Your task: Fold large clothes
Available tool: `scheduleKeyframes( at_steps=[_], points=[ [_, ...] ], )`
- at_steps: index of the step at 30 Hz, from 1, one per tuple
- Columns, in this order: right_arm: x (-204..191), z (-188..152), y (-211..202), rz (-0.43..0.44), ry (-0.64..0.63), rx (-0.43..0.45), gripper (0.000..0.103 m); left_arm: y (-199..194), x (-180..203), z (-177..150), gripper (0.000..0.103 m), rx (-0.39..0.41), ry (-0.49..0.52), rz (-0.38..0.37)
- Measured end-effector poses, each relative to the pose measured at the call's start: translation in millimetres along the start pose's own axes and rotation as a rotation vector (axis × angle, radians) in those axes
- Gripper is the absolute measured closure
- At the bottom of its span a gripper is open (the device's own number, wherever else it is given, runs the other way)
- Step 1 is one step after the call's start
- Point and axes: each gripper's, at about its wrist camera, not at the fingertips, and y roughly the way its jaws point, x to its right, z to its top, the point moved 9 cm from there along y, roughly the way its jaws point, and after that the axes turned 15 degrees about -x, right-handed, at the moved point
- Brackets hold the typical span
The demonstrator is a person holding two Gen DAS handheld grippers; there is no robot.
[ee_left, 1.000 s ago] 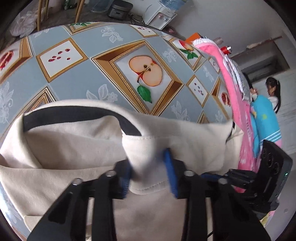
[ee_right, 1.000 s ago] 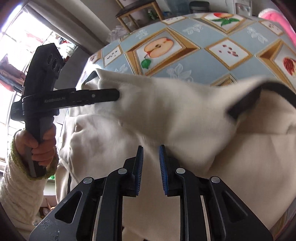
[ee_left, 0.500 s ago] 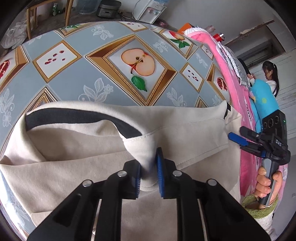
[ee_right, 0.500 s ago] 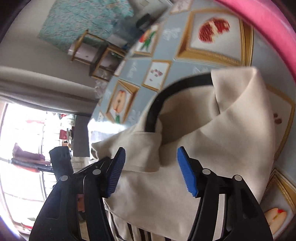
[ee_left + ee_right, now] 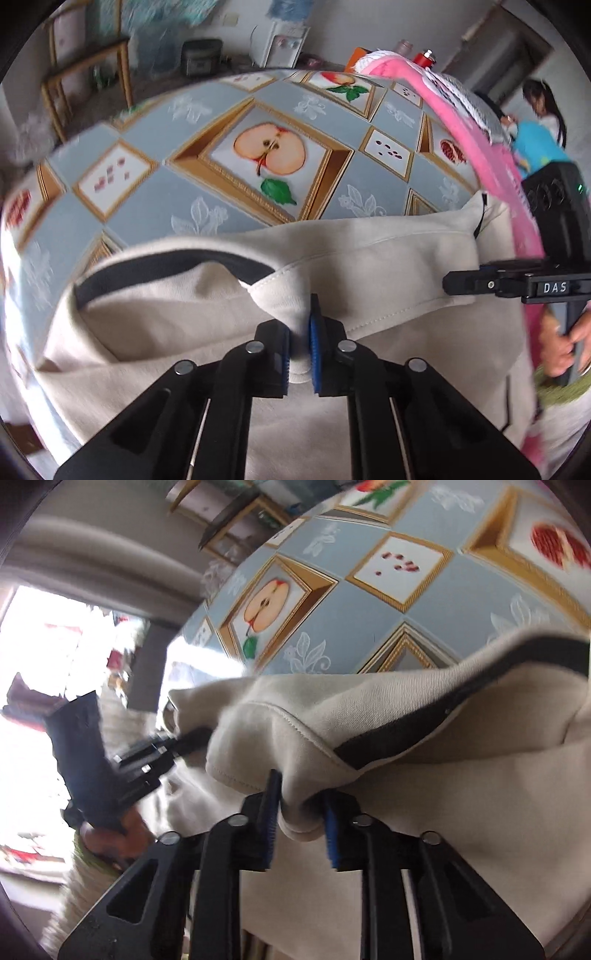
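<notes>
A cream sweatshirt [image 5: 369, 266] with a black-lined collar [image 5: 162, 262] lies on a table covered by a fruit-print cloth [image 5: 273, 155]. My left gripper [image 5: 300, 339] is shut on a fold of the cream fabric near the collar. My right gripper [image 5: 300, 812] has its jaws around a bunched fold of the same sweatshirt [image 5: 461, 812], close against the cloth. In the left wrist view the right gripper [image 5: 465, 284] reaches onto the sweatshirt's right edge. In the right wrist view the left gripper [image 5: 192, 738] holds the far left fold.
A pink blanket [image 5: 461, 110] runs along the table's right edge. A girl in a blue top [image 5: 539, 144] stands beyond it. A wooden chair [image 5: 88, 70] and appliances [image 5: 201, 59] stand behind the table.
My left gripper stays shut on the fold and has lifted slightly. My right gripper was open and apart from the cloth; it has swung in and closed onto a fold near the collar.
</notes>
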Motion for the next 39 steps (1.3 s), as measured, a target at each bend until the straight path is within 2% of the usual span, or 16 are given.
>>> scheduleKeyframes(
  at_steps=[6,9,14,15,17,19,23,25,26,28,29,31,34,36,39],
  points=[
    [-3,17,0,-0.346,-0.166,0.032,0.09,3,3,19,0.095,0.06,0.074,0.134],
    [6,32,-1,-0.446,-0.187,0.054,0.09,9,3,25,0.095,0.064,0.081,0.158],
    [15,21,-3,-0.408,-0.195,0.068,0.087,11,8,12,0.095,0.054,0.122,0.161],
    [18,15,-5,-0.386,-0.185,0.074,0.084,10,10,9,0.095,0.054,0.14,0.169],
    [23,6,-11,-0.376,-0.16,0.087,0.071,9,12,6,0.095,0.056,0.165,0.189],
    [29,-2,-20,-0.41,-0.135,0.112,0.056,10,13,6,0.095,0.054,0.17,0.196],
    [29,-14,-58,-0.52,-0.088,0.227,0.055,11,12,7,0.095,0.056,0.16,0.191],
    [19,-20,-77,-0.517,-0.1,0.303,0.055,11,12,7,0.095,0.059,0.162,0.189],
    [8,-20,-81,-0.501,-0.119,0.331,0.055,11,12,7,0.095,0.06,0.163,0.189],
    [-10,-17,-76,-0.456,-0.169,0.342,0.065,11,13,7,0.095,0.059,0.164,0.191],
    [-22,-14,-68,-0.423,-0.204,0.332,0.067,11,13,7,0.095,0.058,0.164,0.191],
    [-43,1,-46,-0.394,-0.235,0.307,0.078,11,12,8,0.094,0.059,0.167,0.192],
    [-48,16,-14,-0.339,-0.236,0.252,0.089,10,10,9,0.092,0.07,0.166,0.187],
    [-41,17,6,-0.316,-0.204,0.196,0.09,9,6,10,0.091,0.078,0.158,0.176],
    [-33,16,11,-0.25,-0.181,0.175,0.09,2,-4,12,0.088,0.088,0.1,0.069]
  ],
)
